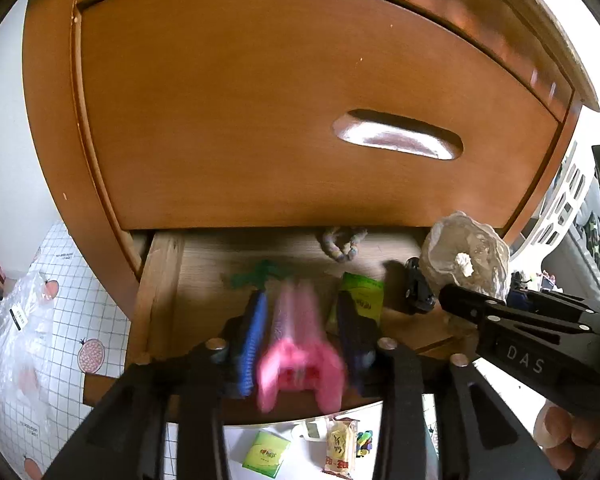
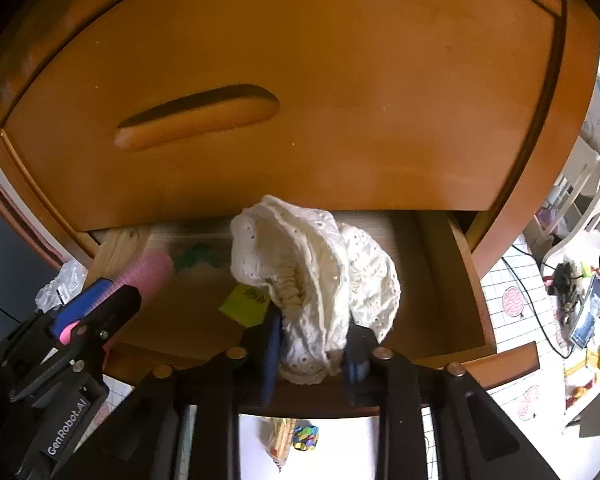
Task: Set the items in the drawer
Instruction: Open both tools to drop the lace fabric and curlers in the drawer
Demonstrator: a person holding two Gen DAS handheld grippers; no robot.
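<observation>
Both grippers are over the open drawer (image 2: 456,280) and both are loaded, so this could get messy fast. The left gripper (image 1: 300,332) is pinched on a pink thing (image 1: 298,356), blurry in its own view, looks like a ribbed plastic item, and its fingers are closed down to the thing's width. The right gripper (image 2: 314,340) is clamped on a bunched white cloth (image 2: 312,268) with eyelet holes, which flops up above the fingers. Already in the drawer: a green packet (image 1: 362,296), something green and fuzzy (image 1: 260,274), a small rope loop (image 1: 342,242) at the back and a dark object (image 1: 418,292) I can't identify. Biggest risk I'd guess: the cloth is tall and the upper drawer front (image 2: 340,80) hangs right over it, so it could snag on that lower edge or drape over the drawer's front lip when released. The two grippers are also just beside each other, so a bump could knock the pink thing loose outside, onto the floor where a snack pack (image 1: 340,448) and a green pack (image 1: 266,456) lie.
</observation>
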